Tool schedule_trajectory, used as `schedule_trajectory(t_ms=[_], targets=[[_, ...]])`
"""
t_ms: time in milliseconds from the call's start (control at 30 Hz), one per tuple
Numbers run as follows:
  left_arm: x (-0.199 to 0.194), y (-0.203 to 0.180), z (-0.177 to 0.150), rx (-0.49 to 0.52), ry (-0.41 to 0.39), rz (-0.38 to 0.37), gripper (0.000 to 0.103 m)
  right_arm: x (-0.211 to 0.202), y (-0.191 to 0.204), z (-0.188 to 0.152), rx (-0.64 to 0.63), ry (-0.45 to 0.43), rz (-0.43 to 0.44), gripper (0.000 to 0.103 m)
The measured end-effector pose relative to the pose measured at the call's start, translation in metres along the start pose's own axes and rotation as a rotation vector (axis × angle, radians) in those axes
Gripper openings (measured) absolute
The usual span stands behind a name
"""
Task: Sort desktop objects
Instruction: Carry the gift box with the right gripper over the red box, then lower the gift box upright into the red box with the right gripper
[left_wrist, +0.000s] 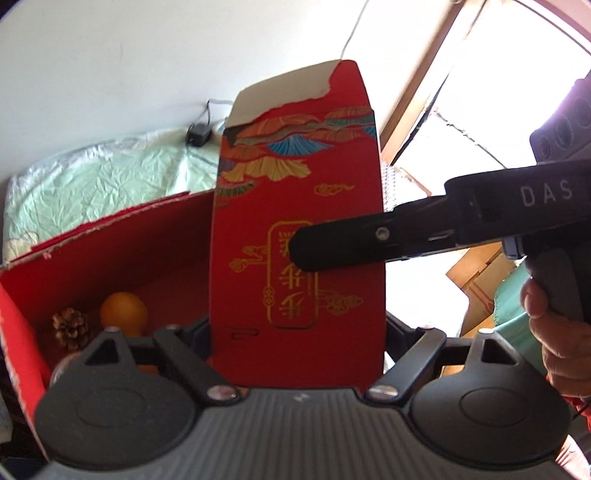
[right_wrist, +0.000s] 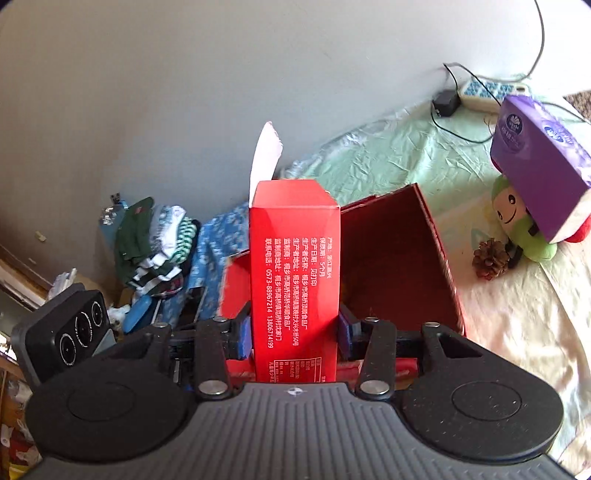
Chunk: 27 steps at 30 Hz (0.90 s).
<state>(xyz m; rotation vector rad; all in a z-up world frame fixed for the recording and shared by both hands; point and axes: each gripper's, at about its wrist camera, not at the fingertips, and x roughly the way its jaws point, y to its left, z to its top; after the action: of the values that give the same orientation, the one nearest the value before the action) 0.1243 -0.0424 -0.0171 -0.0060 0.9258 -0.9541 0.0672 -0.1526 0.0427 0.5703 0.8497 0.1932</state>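
Both grippers clamp the same red carton (left_wrist: 295, 236), held upright above the open red box (left_wrist: 110, 251). In the left wrist view the left gripper (left_wrist: 297, 343) pinches the carton's narrow sides near its base, showing the broad decorated face with gold characters and coloured waves; the top flap is torn open, its white inside exposed. The right gripper (left_wrist: 314, 247) enters this view from the right, one black finger (left_wrist: 340, 247) lying flat across the front face, with the person's hand (left_wrist: 557, 317) on its handle.

The right wrist view shows what the left cannot: the carton's (right_wrist: 294, 280) narrow side with white printed text, squeezed between the right gripper's (right_wrist: 294, 328) blue pads (right_wrist: 243, 332), and the white flap sticking up behind.

Only the left view looks into the box, where an orange ball (left_wrist: 123, 314) and a pinecone (left_wrist: 70, 326) lie near each other on its floor. Only the right view shows the table beyond the box (right_wrist: 402, 258): a second pinecone (right_wrist: 491, 258) just beside a green plush toy (right_wrist: 517, 221), a purple tissue pack (right_wrist: 539, 166) leaning on the toy, and a pile of clothes (right_wrist: 155, 251) to the left.
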Motion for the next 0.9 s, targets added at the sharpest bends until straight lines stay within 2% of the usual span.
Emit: schedule_trajectory(t_ms=[100,200,433,600,900], targets=[[0.031,0.024,0.014,-0.108,0.077,0.0,0.087,0.034,-0.015,0.018,0.036,0.083,-0.033,0.046],[0.056,0.041,0.018,-0.202,0.143,0.014,0.088,0.059,-0.016,0.023,0.008,0.171,-0.064,0.046],[0.095,0.064,0.009,-0.381,0.279,0.074,0.089,0.119,-0.02,0.035,-0.056,0.377,-0.138,0.047],[0.113,0.082,0.002,-0.495,0.353,0.085,0.089,0.159,-0.021,0.042,-0.104,0.518,-0.189,0.046],[0.113,0.083,-0.003,-0.564,0.456,0.131,0.089,0.191,-0.019,0.047,-0.152,0.645,-0.189,0.049]])
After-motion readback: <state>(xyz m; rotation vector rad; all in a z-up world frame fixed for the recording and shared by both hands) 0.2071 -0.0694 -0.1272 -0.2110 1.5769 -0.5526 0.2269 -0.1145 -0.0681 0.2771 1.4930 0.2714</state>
